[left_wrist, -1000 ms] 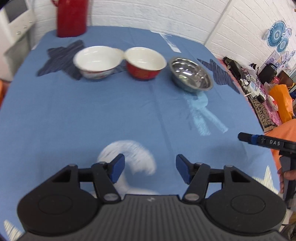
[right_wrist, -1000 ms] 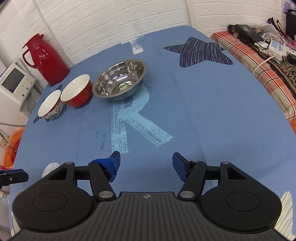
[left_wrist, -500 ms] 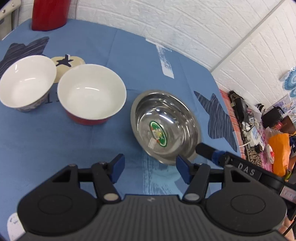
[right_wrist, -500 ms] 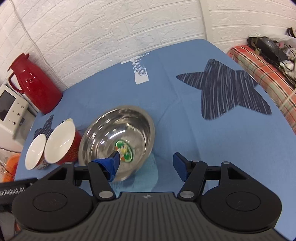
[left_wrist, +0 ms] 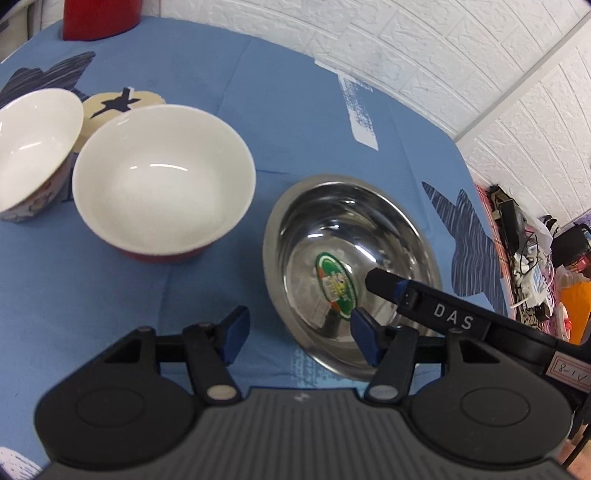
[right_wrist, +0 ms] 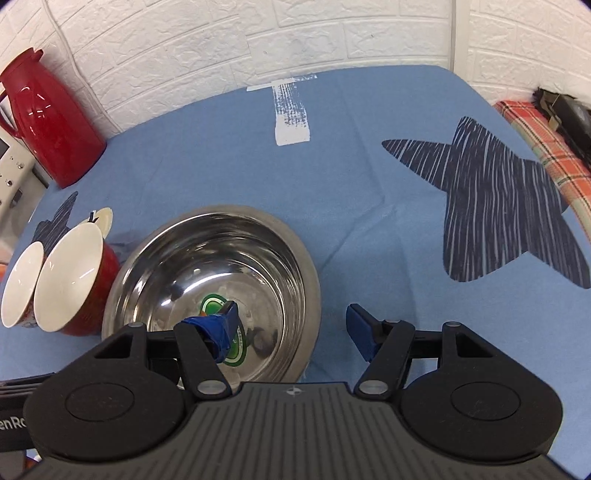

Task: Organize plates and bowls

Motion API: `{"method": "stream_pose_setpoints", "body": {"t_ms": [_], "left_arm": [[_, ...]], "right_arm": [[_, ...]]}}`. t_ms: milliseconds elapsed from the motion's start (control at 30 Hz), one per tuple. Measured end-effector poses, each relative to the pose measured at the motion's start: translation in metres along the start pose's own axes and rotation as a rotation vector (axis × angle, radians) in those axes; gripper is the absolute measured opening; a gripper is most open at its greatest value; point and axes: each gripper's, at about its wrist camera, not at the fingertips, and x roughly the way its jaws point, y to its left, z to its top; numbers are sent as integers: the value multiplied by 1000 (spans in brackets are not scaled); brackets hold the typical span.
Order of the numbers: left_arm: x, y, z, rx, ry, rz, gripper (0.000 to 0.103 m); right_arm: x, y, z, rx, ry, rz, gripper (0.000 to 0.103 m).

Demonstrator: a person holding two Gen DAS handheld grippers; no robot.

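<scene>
A steel bowl with a green sticker inside sits on the blue tablecloth. To its left stand a red bowl with a white inside and a white patterned bowl. My left gripper is open, with one finger over the cloth and the other over the steel bowl's near rim. My right gripper is open and straddles the bowl's right rim. Its left finger is inside the bowl, and that finger also shows in the left wrist view.
A red thermos stands at the table's far left by a white appliance. White brick wall lies behind. A plaid-covered surface with cables sits beyond the table's right edge.
Both grippers have moved forward and closed in on the steel bowl. The right gripper's left finger now reaches deeper into it. Both stay open, and the bowls have not moved.
</scene>
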Motion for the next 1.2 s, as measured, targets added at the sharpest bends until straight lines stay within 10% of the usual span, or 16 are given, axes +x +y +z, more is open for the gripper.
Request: {"method": "stream_pose_setpoints", "body": {"t_ms": [200, 233, 600, 1200], "left_arm": [[6, -1, 3, 39, 5, -8, 37], [7, -3, 3, 65, 16, -8, 13], [-31, 1, -34, 135, 55, -32, 13], [-143, 37, -210, 321, 163, -89, 15]], "right_arm": [[2, -3, -1, 20, -26, 109, 36], [2, -4, -2, 32, -19, 135, 32], [-37, 8, -45, -19, -5, 142, 25], [-162, 49, -234, -31, 19, 154, 32]]}}
